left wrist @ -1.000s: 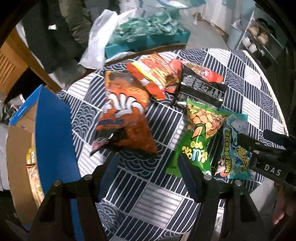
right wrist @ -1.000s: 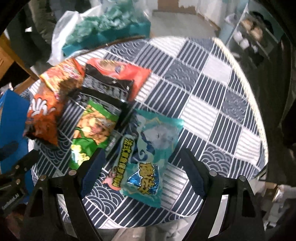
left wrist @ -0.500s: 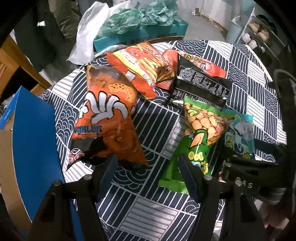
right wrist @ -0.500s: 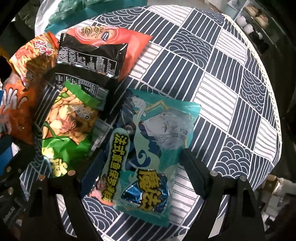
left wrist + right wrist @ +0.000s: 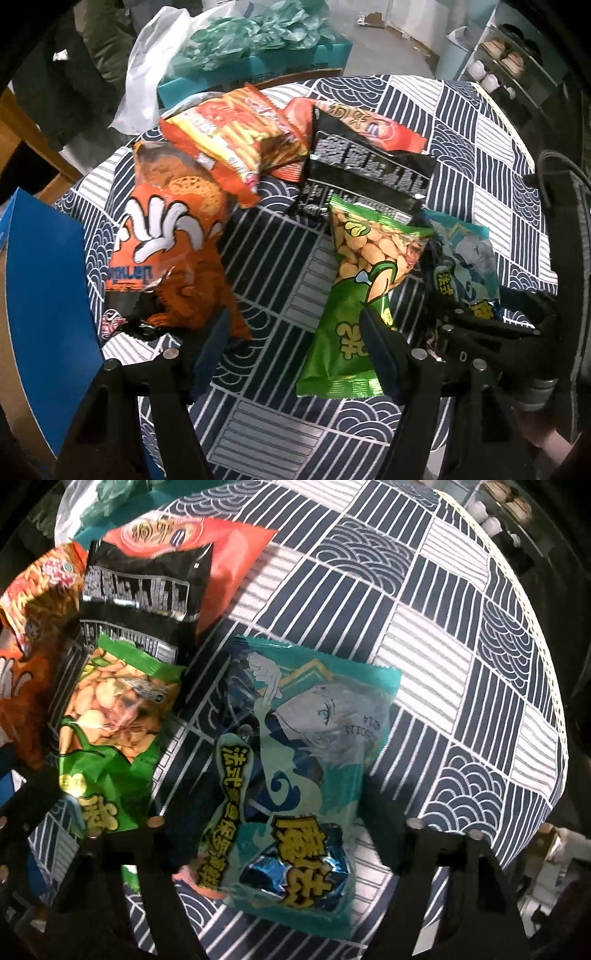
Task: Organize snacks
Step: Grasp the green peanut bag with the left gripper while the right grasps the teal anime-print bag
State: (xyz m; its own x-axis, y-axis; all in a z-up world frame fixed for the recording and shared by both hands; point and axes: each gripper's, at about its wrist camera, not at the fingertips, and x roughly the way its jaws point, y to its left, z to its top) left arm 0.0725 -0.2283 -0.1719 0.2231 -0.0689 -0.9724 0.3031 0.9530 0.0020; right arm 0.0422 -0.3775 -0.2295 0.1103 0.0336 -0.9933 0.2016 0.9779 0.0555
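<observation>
Several snack bags lie on the round table [image 5: 280,258] with its navy and white cloth. My left gripper [image 5: 293,332] hangs low over bare cloth, jaws opening. Its left finger is by the orange bag [image 5: 166,251], its right finger over the green peanut bag [image 5: 354,295]. My right gripper [image 5: 280,849] points straight down, and its jaws are closing around the lower part of the teal packet [image 5: 295,757]. A sliver of gap still shows at each pad. Behind lie a red-yellow stick bag [image 5: 236,140], a black bag [image 5: 369,173] and a red bag [image 5: 369,125].
A blue cardboard box [image 5: 44,295] stands at the table's left edge. Beyond the far edge are a teal box with plastic bags [image 5: 258,62] and a shoe rack [image 5: 509,62]. The table edge [image 5: 546,686] curves along the right.
Both grippers have sunk closer to the table. The right gripper's fingers have drawn in around the teal packet. The left gripper has edged toward the orange and green bags.
</observation>
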